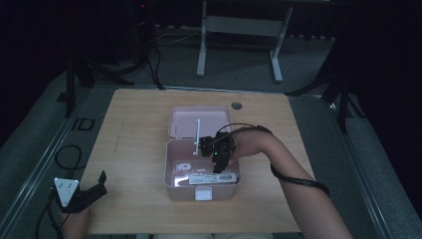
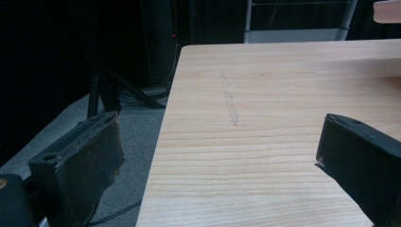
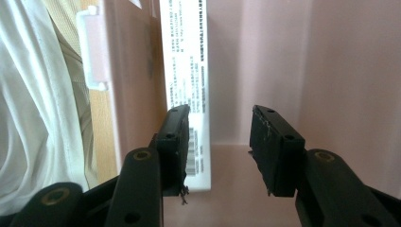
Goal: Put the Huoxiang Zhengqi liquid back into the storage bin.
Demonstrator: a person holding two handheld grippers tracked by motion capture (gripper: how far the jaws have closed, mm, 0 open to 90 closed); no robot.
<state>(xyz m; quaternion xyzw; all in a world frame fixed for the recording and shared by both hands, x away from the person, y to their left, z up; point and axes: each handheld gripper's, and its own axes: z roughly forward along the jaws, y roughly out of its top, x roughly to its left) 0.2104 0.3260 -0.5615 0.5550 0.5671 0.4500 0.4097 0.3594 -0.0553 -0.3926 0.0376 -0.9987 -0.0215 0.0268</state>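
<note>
over the pink box point(image 1: 171, 172), near the middle of the table point(image 1: 129, 129), the right gripper point(image 1: 219, 168) is hung with its jaws pointed down into the tray. a white flat carton point(image 1: 211, 178) with printed text is seen lying on the box floor along the front wall, just behind the latch tab point(image 1: 203, 193). in the right gripper view the jaws are parted a little, nothing is pinched between them, and the carton point(image 3: 187, 71) is sat just past the outer face of one jaw, not in the gap.

so the carton looks set down already, and the risky bit is probably the exit. if the gripper is lifted at a slant, that near jaw could be dragged along the carton edge and the carton tipped up or slid off the wall. the open lid point(image 1: 199, 122) is stood right behind the hand, so the cable or wrist could be caught on it and the whole box nudged.

the left gripper point(image 1: 94, 191) is parked at the table's front left corner, jaws spread wide on nothing, well apart from the box, so the box isn't being steadied by anything.
</note>
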